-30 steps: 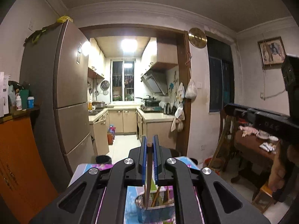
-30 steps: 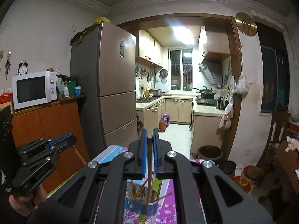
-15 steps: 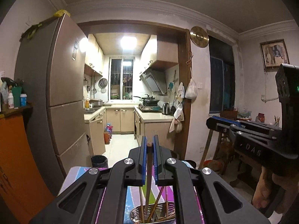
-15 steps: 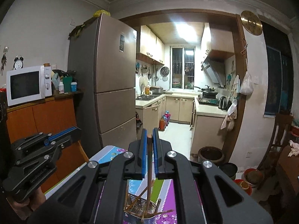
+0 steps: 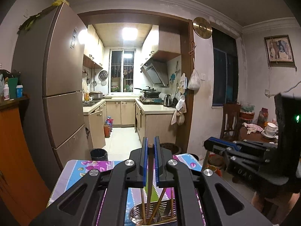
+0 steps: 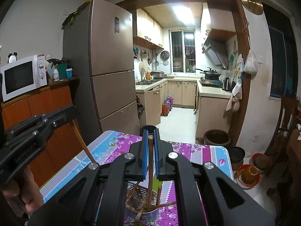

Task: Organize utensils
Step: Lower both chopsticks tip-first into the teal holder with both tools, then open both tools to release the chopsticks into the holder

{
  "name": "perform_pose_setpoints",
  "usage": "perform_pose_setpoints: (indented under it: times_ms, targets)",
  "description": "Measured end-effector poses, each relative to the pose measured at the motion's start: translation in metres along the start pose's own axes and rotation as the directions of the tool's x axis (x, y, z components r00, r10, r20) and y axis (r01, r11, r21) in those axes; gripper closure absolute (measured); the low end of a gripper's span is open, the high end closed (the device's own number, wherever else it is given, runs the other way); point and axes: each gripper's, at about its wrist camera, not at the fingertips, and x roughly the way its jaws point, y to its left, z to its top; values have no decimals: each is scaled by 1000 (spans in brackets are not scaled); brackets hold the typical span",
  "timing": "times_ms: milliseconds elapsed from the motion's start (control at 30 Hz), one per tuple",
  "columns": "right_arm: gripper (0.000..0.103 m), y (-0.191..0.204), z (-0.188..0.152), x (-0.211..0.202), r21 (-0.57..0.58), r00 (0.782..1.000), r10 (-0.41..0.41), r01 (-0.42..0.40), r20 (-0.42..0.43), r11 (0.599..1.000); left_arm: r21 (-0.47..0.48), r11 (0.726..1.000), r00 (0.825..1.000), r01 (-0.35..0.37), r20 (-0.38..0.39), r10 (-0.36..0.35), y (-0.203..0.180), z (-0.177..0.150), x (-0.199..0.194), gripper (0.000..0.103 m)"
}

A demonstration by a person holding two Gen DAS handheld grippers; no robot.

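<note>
My left gripper [image 5: 150, 146] is shut on a wooden chopstick [image 5: 150, 171] that stands upright over a perforated metal utensil holder [image 5: 165, 210] holding several chopsticks. My right gripper [image 6: 150, 137] is shut on another wooden chopstick [image 6: 150, 169], its lower end down in the same metal holder [image 6: 141, 205]. Each gripper also shows from the side in the other's view: the right one [image 5: 244, 154] in the left wrist view, the left one [image 6: 32, 131] in the right wrist view.
The holder stands on a small table with a floral purple and blue cloth [image 6: 197, 150]. A fridge [image 6: 111, 71] and an orange cabinet [image 6: 43, 113] with a microwave [image 6: 20, 77] stand at left. A kitchen doorway lies ahead; a chair [image 5: 230, 120] and cluttered table stand at right.
Both grippers have risen and pulled back a little, with the chopsticks still held, so more of the table and the holder shows below them.
</note>
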Motion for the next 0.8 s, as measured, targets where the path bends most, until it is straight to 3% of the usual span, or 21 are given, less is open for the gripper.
perform_pose_setpoints:
  times_ms: [800]
  targets:
    - [98, -3, -12, 22, 9, 999, 25, -25, -45, 1000, 2, 1000, 999, -18, -47, 18, 2, -18, 33, 95]
